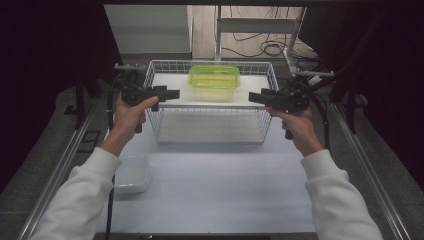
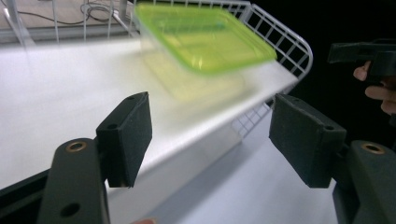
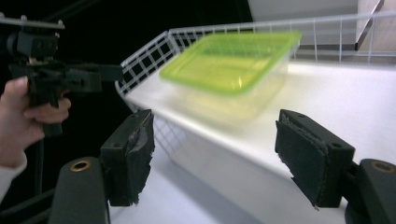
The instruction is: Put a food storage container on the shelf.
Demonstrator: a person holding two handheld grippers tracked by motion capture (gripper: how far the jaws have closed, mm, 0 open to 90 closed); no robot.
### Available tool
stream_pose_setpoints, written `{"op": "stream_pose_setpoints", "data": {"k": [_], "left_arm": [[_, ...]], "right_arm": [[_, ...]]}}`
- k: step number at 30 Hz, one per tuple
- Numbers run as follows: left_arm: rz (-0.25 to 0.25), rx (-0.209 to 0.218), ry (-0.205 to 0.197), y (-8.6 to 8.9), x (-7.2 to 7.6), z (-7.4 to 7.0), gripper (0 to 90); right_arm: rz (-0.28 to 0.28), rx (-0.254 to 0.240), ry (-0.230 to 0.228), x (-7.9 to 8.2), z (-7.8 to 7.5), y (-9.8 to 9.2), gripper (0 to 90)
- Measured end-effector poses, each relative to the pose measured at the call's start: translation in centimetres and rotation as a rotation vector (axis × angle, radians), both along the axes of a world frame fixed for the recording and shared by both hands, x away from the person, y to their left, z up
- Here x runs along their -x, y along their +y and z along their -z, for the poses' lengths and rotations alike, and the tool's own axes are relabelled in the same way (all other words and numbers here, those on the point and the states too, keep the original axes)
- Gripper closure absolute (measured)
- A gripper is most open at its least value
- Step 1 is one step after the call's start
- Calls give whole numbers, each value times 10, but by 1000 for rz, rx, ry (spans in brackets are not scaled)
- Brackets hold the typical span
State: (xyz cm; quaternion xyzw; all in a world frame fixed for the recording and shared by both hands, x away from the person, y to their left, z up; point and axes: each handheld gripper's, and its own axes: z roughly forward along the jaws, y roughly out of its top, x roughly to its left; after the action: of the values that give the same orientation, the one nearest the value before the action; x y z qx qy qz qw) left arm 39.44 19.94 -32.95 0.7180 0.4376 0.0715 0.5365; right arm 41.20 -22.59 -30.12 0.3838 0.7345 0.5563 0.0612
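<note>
The box (image 1: 214, 80) sits upright in the basket (image 1: 155, 75), long axis across the table. Left gripper (image 1: 172, 93) and right gripper (image 1: 252, 96) gape wide, holding nothing.

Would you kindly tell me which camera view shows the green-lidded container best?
The high view: the green-lidded container appears whole and sharp, sitting on the white shelf inside the wire basket. Both gripper views show it closer, from opposite sides, but tilted and motion-blurred.

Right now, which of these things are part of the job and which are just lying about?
Part of the job:
- green-lidded box on the white shelf in the wire basket
- left tongs, open
- right tongs, open

Lying about:
- white dish near the left sleeve
- cables on the floor behind
</note>
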Motion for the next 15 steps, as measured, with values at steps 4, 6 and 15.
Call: {"op": "stream_pose_setpoints", "data": {"k": [4, 6, 15], "left_arm": [[8, -12, 15, 4, 22, 16, 290], [14, -42, 22, 3, 33, 26, 286], [62, -91, 47, -3, 65, 59, 281]], "right_arm": [[-31, 46, -20, 23, 14, -9, 263], [-41, 64, -19, 33, 23, -14, 259], [-59, 178, 18, 69, 66, -22, 258]]}}
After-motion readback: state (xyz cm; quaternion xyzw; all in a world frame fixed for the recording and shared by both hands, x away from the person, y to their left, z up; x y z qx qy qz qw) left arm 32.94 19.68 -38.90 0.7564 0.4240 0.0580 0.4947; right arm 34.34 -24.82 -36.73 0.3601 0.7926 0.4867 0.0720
